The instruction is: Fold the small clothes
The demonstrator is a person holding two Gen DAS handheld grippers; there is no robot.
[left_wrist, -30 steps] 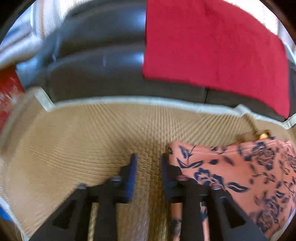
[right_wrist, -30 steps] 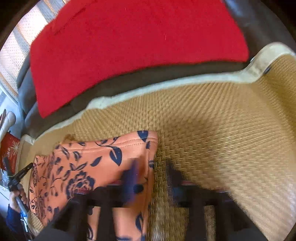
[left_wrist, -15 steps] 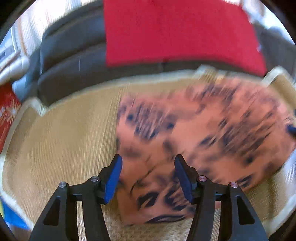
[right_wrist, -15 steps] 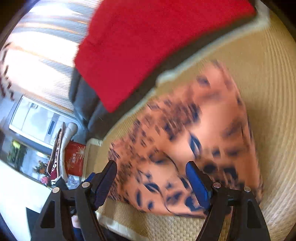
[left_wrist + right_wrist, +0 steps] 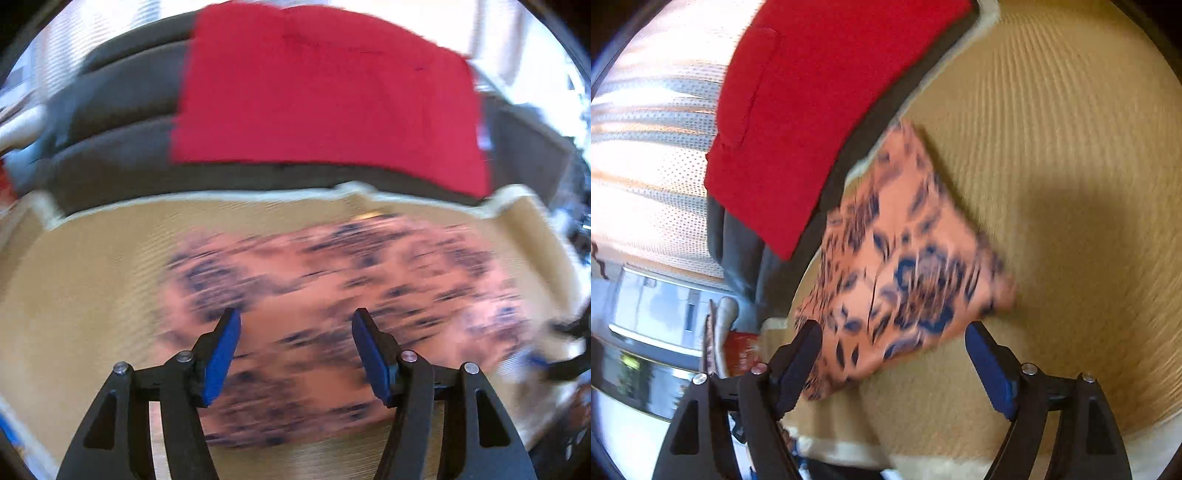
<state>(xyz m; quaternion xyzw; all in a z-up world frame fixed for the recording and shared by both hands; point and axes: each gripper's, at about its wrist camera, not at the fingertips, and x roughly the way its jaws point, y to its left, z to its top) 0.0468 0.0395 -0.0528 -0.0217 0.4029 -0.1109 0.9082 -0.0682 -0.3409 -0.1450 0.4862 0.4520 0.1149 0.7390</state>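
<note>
Two views, both smeared by motion. Left wrist view: the left tool [image 5: 295, 321] points down at a slant over the salmon-pink cloth with dark blue flower print [image 5: 332, 314], which lies flat on the tan woven straw mat [image 5: 81, 295]. Its blue-padded fingers [image 5: 221, 350] stand apart with nothing pressed between them; the jaws have just been opening, and the cloth shows in the gap below them without being gripped. Left of the cloth the mat is bare up to its cream border; the near edge of the cloth lies just under the finger bases. Beyond the cloth, the mat's far border meets a dark grey sofa back [image 5: 122, 122] draped with a red rectangular blanket [image 5: 325, 99]. At the cloth's right end a blurred dark shape with a blue tip sits near the edge of the view.

Right wrist view: the picture is rolled, so the mat's border runs diagonally. The right tool [image 5: 892, 334] is angled down, jaws wide apart and holding nothing; they have just opened a little further. The cloth's near corner lies between and beyond the fingertips, and whether the left pad touches it cannot be told. Right of the cloth stretches a wide bare area of mat; left of it the mat's edge is close.
</note>
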